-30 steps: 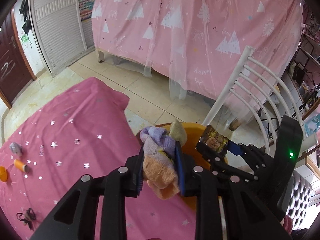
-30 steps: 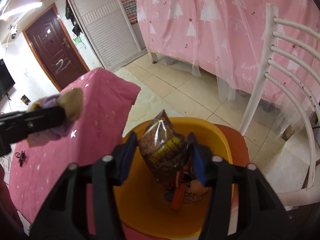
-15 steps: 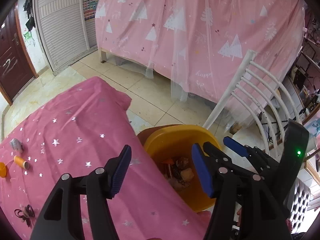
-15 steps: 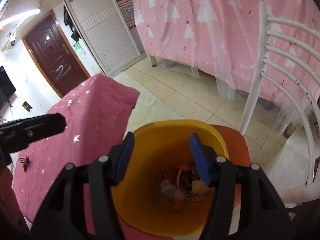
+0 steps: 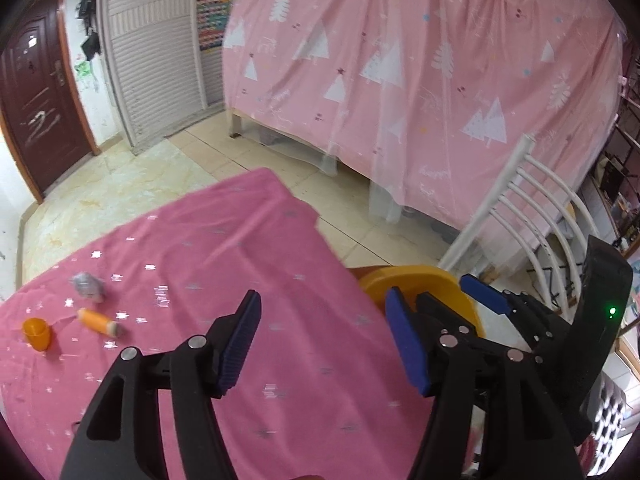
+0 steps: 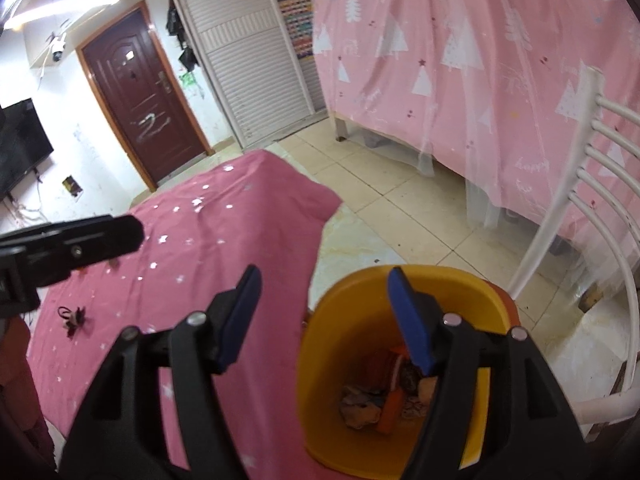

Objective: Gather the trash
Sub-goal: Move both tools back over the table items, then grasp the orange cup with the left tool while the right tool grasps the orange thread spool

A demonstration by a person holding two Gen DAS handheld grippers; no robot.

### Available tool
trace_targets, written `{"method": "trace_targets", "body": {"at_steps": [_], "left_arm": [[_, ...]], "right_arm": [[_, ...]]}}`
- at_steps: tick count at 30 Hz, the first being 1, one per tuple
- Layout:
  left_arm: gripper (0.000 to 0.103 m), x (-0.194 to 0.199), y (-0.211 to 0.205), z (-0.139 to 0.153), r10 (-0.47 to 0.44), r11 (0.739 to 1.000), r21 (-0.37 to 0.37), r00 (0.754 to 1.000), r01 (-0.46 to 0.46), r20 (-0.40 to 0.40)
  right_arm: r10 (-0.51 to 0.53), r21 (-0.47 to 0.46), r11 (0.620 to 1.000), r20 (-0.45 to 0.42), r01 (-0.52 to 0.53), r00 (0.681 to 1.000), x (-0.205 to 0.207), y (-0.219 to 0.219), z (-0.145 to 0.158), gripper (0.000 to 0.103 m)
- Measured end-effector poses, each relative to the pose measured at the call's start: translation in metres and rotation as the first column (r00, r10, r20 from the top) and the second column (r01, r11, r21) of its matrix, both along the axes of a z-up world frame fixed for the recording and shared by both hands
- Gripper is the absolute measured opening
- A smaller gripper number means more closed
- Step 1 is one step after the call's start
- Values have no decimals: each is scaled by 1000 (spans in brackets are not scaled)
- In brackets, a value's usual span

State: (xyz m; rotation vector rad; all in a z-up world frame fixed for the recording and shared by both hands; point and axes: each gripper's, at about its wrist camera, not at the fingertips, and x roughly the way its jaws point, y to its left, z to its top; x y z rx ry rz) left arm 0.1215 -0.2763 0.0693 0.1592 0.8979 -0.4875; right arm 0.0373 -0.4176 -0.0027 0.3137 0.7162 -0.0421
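A yellow bin (image 6: 348, 320) stands beside the pink star-print table (image 6: 224, 248) and holds several pieces of trash (image 6: 380, 396). My right gripper (image 6: 324, 312) is open and empty, over the bin's left rim. My left gripper (image 5: 324, 340) is open and empty above the table (image 5: 240, 264), with the bin (image 5: 420, 280) at its right. On the table's left lie a crumpled grey scrap (image 5: 86, 284), an orange spool (image 5: 98, 322) and a small orange cup (image 5: 36, 332). The right gripper's body (image 5: 560, 340) shows in the left wrist view, and the left gripper's side (image 6: 68, 248) in the right wrist view.
A white slatted chair (image 6: 592, 184) stands right of the bin. A pink tree-print curtain (image 5: 400, 80) hangs behind over tiled floor (image 6: 384, 208). A dark hair tie (image 6: 72, 316) lies on the table. A brown door (image 6: 140, 96) is at the far left.
Both grippers opened and dropped their loads, the sock and the snack packet, into the bin. Both have since swung left, the left one over the table.
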Motion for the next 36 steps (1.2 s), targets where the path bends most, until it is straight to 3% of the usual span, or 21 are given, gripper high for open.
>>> {"method": "trace_targets", "body": {"at_steps": [17,25,36], "left_arm": [[64,46,141,16,188,981,34,980,-191,62],[64,66,217,12,283,957,52,957,-287,65],[64,92,263,-7,353,935,42,936,-353,21]], "right_arm": [[205,-99,974,-14,-206,979,57,114,27,63],[299,-129,945,-40,-301,954,82,171,28,63],[388,-174,901,-87,-398,918,102,228,20,63]]}}
